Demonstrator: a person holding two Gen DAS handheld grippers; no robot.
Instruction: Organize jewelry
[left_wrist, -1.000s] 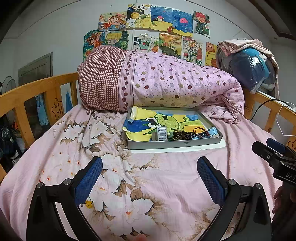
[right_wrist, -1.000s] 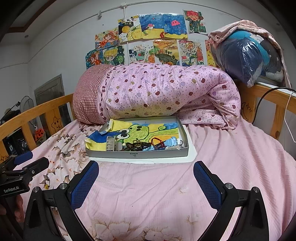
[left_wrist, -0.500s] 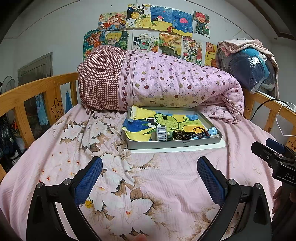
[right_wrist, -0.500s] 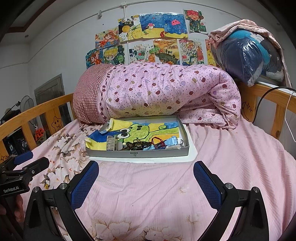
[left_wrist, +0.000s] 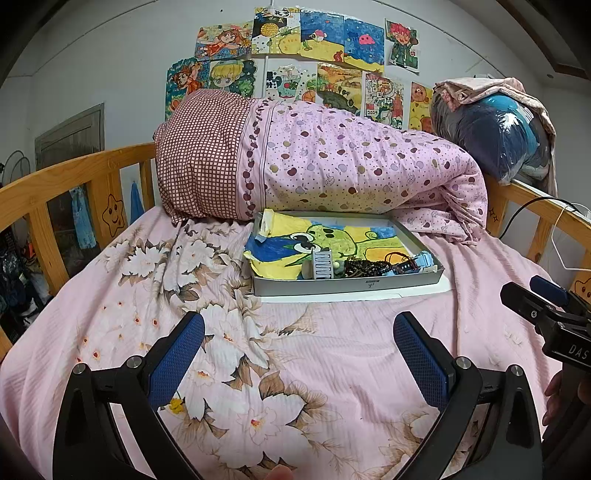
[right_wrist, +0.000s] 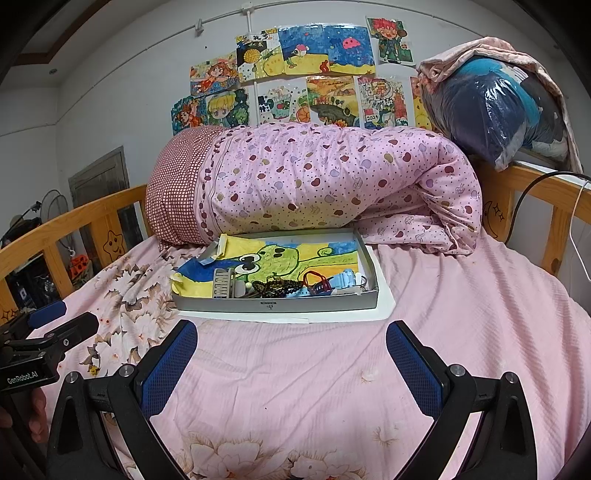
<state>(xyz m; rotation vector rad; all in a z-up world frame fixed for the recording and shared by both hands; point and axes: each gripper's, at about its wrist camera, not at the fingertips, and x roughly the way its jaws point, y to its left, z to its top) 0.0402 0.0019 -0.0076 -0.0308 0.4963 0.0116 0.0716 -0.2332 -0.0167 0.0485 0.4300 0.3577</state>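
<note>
Tangling in tray (right_wrist: 275, 304), beads (right_wrist: 280, 285) & bits hard to ID

The sheet (right_wrist: 461, 332) is soft pink cloth with tiny ribs. The rail (left_wrist: 74, 177) is smooth, shiny wood. The tray (right_wrist: 277, 303) looks like matt grey card. The bag (right_wrist: 495, 110) is shiny plastic. The pads (left_wrist: 177, 358) are bumpy blue rubber.

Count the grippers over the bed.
2. The left gripper is over the flowered side of the sheet, the right gripper over its plain pink side. Both open, short of the tray.
</note>
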